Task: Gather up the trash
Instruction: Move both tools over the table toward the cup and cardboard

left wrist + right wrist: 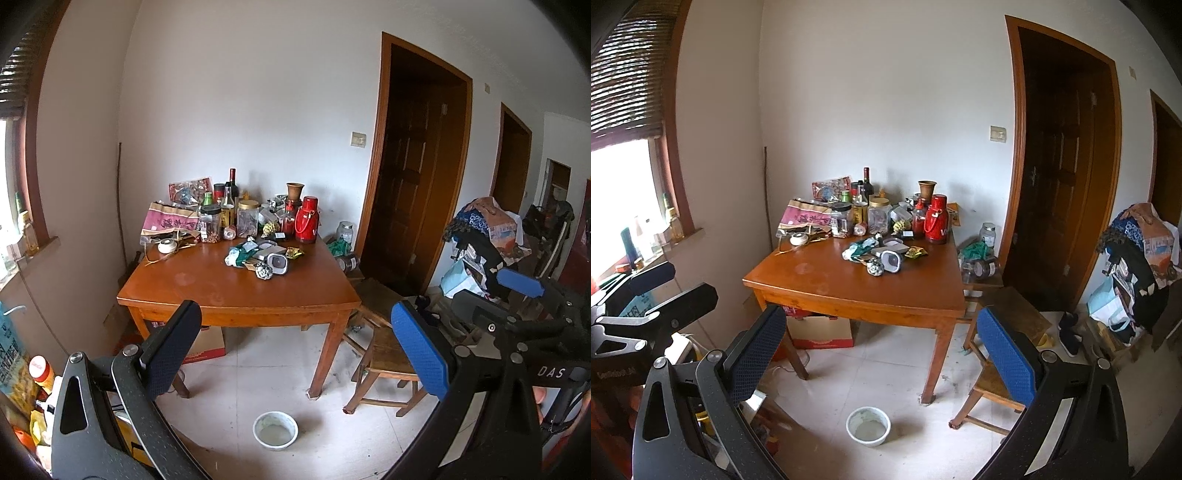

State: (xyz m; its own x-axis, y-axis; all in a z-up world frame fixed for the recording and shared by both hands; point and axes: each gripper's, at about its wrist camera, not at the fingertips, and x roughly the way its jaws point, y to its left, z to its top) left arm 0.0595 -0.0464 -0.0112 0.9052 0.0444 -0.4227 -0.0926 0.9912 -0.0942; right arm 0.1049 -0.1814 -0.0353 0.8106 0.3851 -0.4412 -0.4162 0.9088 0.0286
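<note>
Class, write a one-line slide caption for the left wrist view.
Open left gripper faces a cluttered wooden table, white bowl on the floor, right gripper alongside.

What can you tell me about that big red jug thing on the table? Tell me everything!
The red jug looks like a thermos flask: a shiny red body with a rounded red cap, a thin carrying handle and a small white mark low on its side. It stands upright near the back right part of the wooden table, close to the wall. A smaller red bottle stands right beside it, on its left in the left wrist view. Whether they touch is unclear. Nothing holds it.
</note>
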